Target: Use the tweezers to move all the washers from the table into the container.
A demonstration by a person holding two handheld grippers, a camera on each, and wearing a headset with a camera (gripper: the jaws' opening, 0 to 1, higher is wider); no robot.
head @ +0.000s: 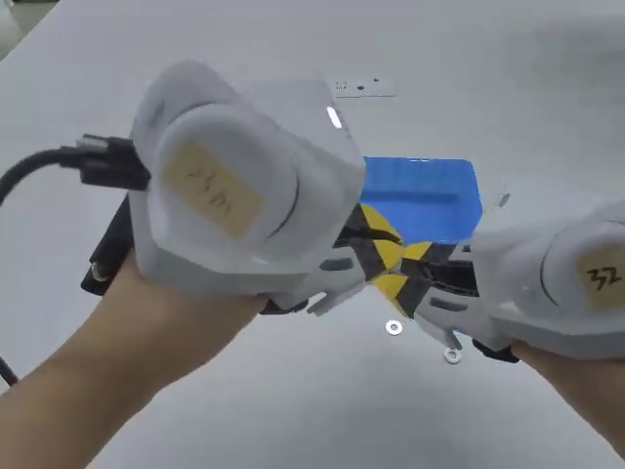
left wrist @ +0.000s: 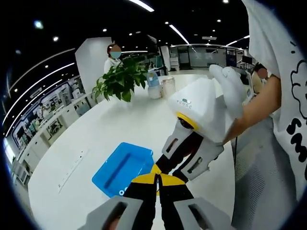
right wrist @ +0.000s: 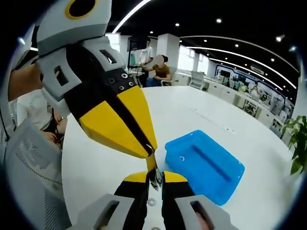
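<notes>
Biggest risk here, imo, is the tweezers slipping or twisting. They show as a thin dark strip pinched between the fingers of the right gripper, which are closed down to a slit around it. The left gripper has its yellow fingers shut to a point right at the strip's far end. It looks like they touch it, but it's impossible to tell whether they actually grip it. If the two pull at slightly different angles, the tweezers could rotate in the pinch or drop onto the bench.

One washer lies on the bench at 6 o'clock from the fingertips, and a second washer at 5 o'clock sits right by the right gripper's body. A low sweep there could knock it away.

The blue container sits at 12 o'clock, just beyond the fingers. The right gripper view shows a single small washer inside toward its 9 o'clock side. The rest of the floor looks bare.
</notes>
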